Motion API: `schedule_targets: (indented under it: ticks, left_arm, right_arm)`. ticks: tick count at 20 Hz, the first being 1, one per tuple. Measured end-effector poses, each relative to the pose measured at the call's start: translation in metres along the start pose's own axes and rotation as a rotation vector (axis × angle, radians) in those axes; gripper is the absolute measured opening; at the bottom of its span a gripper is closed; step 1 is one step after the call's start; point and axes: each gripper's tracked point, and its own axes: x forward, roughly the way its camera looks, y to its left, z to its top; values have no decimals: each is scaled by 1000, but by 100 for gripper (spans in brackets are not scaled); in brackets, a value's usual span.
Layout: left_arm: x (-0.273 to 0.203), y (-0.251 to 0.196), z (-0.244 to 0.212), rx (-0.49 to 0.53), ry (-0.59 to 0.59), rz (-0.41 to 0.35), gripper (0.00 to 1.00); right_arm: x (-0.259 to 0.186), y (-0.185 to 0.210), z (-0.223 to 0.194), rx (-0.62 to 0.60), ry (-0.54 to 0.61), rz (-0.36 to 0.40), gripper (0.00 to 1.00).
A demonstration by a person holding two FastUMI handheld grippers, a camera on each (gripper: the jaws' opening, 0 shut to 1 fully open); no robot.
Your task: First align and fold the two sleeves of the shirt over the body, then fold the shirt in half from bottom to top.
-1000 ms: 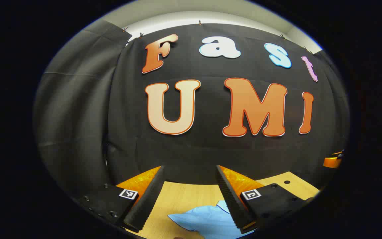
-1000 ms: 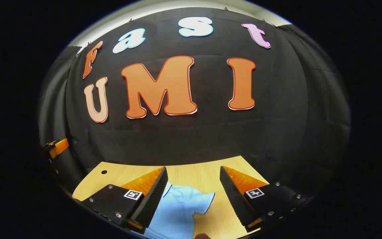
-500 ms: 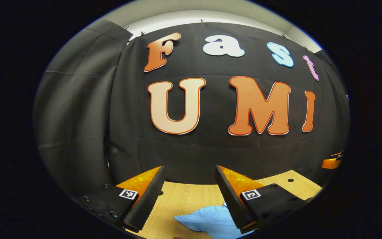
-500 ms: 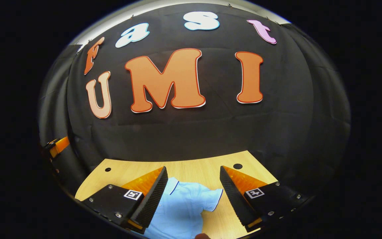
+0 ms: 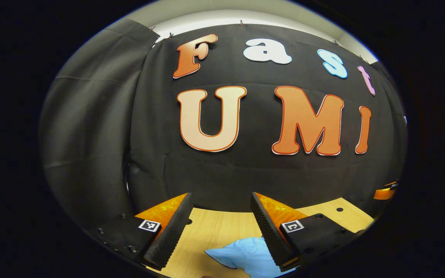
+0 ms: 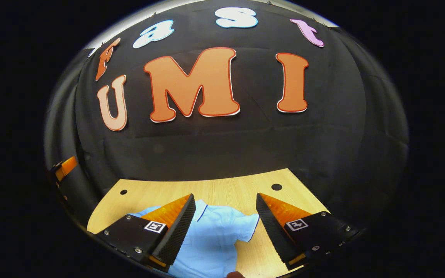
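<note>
Both grippers hang spread above a light blue shirt on the wooden table.
Left gripper [image 5: 220,216], jaws apart, holds nothing; a sleeve [image 5: 242,255] lies below. Right gripper [image 6: 225,216], likewise spread and empty, frames the shirt [image 6: 214,243] flat on the table [image 6: 230,185].

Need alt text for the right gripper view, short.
A light blue short-sleeved shirt lies flat on a light wooden table, one sleeve spread out. The right gripper hovers over it, jaws open, holding nothing.
</note>
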Motion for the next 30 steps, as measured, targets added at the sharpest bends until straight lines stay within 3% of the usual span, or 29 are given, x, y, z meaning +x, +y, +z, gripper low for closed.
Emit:
schedule_targets:
  ticks: [8, 11, 18, 23, 30]
  left_arm:
    - [2, 14, -6, -4, 11, 16, 98]
    - [3, 18, -10, -2, 20, 24, 98]
    - [1, 38, -23, -3, 50, 68, 98]
    - [-5, 56, -35, -1, 76, 106, 98]
    - [-10, 63, -48, 28, 112, 128, 98]
  right_arm:
    - [39, -21, -33, 46, 209, -33, 97]
    - [64, -44, -59, 45, 332, -73, 97]
    - [122, -72, -131, 123, 641, -80, 98]
    - [153, -88, -188, 74, 809, -121, 98]
    - [171, -97, -243, 162, 979, -181, 98]
